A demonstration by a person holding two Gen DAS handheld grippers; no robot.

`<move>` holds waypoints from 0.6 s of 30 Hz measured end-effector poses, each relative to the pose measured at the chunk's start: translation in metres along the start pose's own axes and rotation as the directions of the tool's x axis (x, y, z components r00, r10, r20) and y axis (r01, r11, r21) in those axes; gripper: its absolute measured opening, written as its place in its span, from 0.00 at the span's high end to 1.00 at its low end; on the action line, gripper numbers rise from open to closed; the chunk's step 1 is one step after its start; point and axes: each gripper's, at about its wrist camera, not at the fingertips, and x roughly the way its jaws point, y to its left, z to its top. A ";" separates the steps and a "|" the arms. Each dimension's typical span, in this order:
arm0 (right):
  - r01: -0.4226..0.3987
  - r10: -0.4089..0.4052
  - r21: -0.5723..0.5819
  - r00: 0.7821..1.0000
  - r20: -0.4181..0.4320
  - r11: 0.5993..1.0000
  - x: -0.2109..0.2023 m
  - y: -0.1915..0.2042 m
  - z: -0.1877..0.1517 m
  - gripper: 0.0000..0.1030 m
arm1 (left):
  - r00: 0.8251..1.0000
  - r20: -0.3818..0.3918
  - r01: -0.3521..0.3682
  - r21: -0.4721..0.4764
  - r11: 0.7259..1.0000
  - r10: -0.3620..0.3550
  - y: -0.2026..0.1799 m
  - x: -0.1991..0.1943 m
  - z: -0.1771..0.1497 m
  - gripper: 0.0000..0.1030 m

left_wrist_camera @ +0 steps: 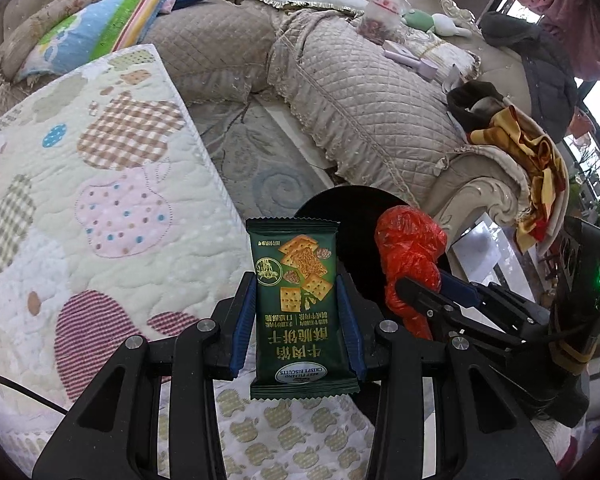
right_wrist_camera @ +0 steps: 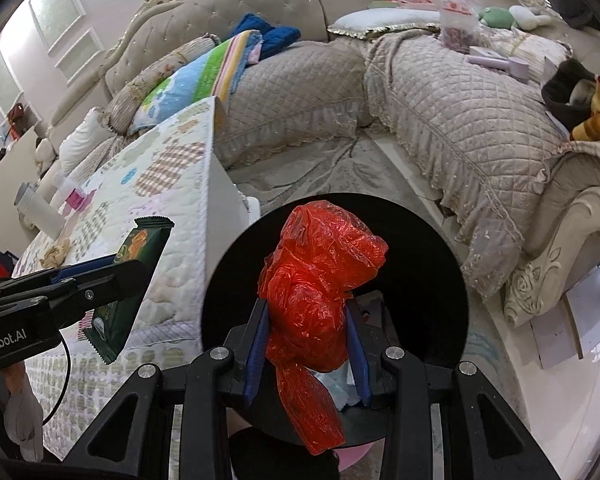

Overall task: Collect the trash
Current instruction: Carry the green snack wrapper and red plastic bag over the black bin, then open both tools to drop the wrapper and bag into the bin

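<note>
While left claw (left_wrist_camera: 296,316) clamps biscuit packet (left_wrist_camera: 296,304), right claw (right_wrist_camera: 308,344) grips red plastic bag (right_wrist_camera: 320,280) above black bin (right_wrist_camera: 420,260).

A curved beige sofa (right_wrist_camera: 300,80) with a tufted back and carved cream trim wraps round the room, its seats under quilted covers with lace hems. Pillows, a striped cushion (right_wrist_camera: 196,76) and a folded blue blanket (right_wrist_camera: 272,34) lie on it, with clothes heaped at one arm (left_wrist_camera: 532,148). A table (left_wrist_camera: 100,184) under a pale patchwork quilt stands before it. The floor carries a grey rug with swirls (left_wrist_camera: 268,168). Frosted panels (right_wrist_camera: 56,4) line the wall; daylight enters through windows (left_wrist_camera: 596,100).
</note>
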 end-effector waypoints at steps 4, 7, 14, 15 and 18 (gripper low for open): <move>0.007 -0.007 0.016 1.000 -0.004 1.000 0.004 -0.007 0.002 0.66 | 1.000 -0.010 0.016 -0.003 1.000 -0.016 -0.003 0.008 0.002 0.64; 0.009 -0.009 0.025 1.000 -0.007 1.000 0.006 -0.011 0.002 0.66 | 1.000 -0.012 0.021 -0.001 1.000 -0.021 -0.003 0.011 0.002 0.64; 0.016 -0.015 0.032 1.000 -0.015 0.999 0.010 -0.015 0.002 0.66 | 1.000 -0.010 0.027 0.000 1.000 -0.027 -0.005 0.015 0.004 0.64; 0.017 -0.016 0.034 1.000 -0.015 0.999 0.011 -0.016 0.002 0.66 | 1.000 -0.009 0.029 0.000 1.000 -0.029 -0.005 0.015 0.004 0.64; 0.028 -0.027 0.036 0.999 -0.017 0.999 0.012 -0.018 0.003 0.66 | 0.999 -0.010 0.043 0.000 0.999 -0.043 -0.006 0.016 0.005 0.64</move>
